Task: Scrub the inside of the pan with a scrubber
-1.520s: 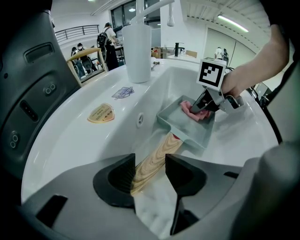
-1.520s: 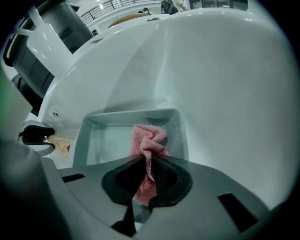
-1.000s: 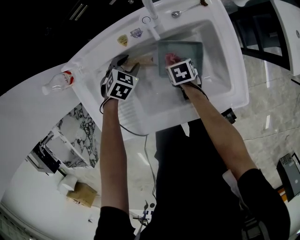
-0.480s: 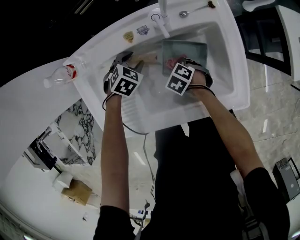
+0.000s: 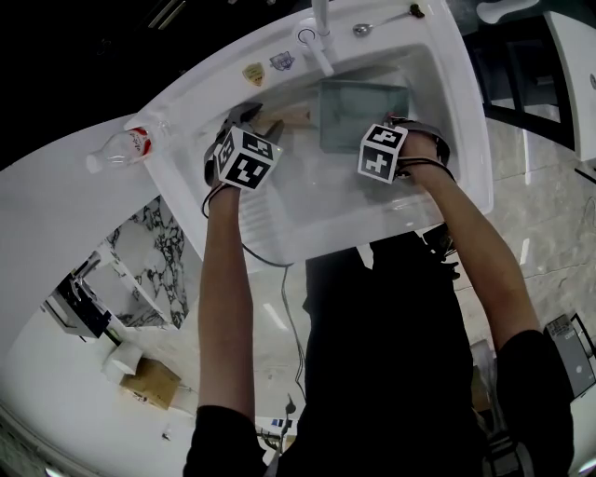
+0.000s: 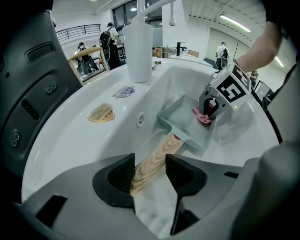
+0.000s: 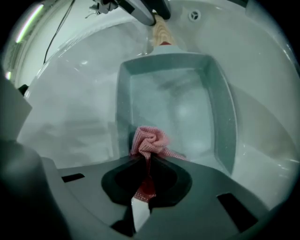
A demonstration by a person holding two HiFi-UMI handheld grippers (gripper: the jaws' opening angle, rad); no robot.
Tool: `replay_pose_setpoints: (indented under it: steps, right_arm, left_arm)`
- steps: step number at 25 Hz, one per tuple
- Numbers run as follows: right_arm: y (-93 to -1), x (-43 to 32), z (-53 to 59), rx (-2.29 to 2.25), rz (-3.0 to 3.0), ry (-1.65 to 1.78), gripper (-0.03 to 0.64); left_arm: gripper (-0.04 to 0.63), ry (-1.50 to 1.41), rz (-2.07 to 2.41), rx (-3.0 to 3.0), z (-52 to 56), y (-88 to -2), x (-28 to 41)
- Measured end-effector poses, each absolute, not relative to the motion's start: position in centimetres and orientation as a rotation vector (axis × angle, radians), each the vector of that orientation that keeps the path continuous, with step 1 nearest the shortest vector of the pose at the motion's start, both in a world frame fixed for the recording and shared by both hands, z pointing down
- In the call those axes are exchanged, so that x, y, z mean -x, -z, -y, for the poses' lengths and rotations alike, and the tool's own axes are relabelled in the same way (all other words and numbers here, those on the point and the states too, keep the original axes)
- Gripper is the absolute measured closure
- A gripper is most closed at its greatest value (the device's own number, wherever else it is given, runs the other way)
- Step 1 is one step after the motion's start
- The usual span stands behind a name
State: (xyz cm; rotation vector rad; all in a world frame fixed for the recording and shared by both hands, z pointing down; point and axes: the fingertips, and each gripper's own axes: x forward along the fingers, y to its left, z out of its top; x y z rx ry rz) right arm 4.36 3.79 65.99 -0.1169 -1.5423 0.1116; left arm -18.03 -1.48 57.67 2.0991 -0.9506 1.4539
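Note:
A square grey-green pan (image 5: 363, 114) (image 7: 176, 101) lies in the white sink (image 5: 445, 102), its wooden handle (image 5: 284, 119) (image 6: 157, 157) pointing left. My left gripper (image 6: 145, 168) is shut on that handle near its end. My right gripper (image 7: 149, 176) (image 6: 210, 108) is shut on a pink mesh scrubber (image 7: 150, 141) (image 6: 204, 117). The scrubber rests on the pan's inside by the wall nearest that gripper. In the head view the right gripper's marker cube (image 5: 383, 152) hides the scrubber.
A white faucet (image 5: 321, 28) stands at the sink's back rim, with a spoon (image 5: 372, 23) lying beside it. Two stickers (image 5: 263, 68) sit on the rim. A plastic bottle (image 5: 121, 151) lies on the counter to the left.
My right gripper has drawn the scrubber across the pan to its right side, away from the handle. The left gripper and the handle have stayed put over the last half second.

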Motion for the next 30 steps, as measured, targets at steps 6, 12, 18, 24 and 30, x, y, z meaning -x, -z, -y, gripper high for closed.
replay_pose_setpoints:
  steps: [6, 12, 18, 24, 30]
  right_arm:
    - [-65.9, -3.3, -5.1, 0.163, 1.562, -0.233, 0.574]
    - [-64.5, 2.4, -5.2, 0.108, 1.819, -0.407, 0.574]
    - [-63.4, 7.8, -4.9, -0.003, 1.95, -0.65, 0.573]
    - [-63.5, 9.2, -3.8, -0.124, 1.952, -0.834, 0.574]
    - [-63.3, 8.4, 2.8, -0.487, 1.999, -0.946, 0.573]
  left_arm:
    - [0.382, -1.462, 0.945, -2.089, 1.4, -57.8, 18.0]
    - [0.382, -1.473, 0.942, -2.086, 1.3, -57.8, 17.9]
    - [0.382, -1.475, 0.937, -2.081, 1.3, -57.8, 17.9]
    - [0.382, -1.484, 0.921, -2.098, 1.3, -57.8, 17.8]
    - [0.382, -1.493, 0.902, -2.1, 1.3, -57.8, 17.8]
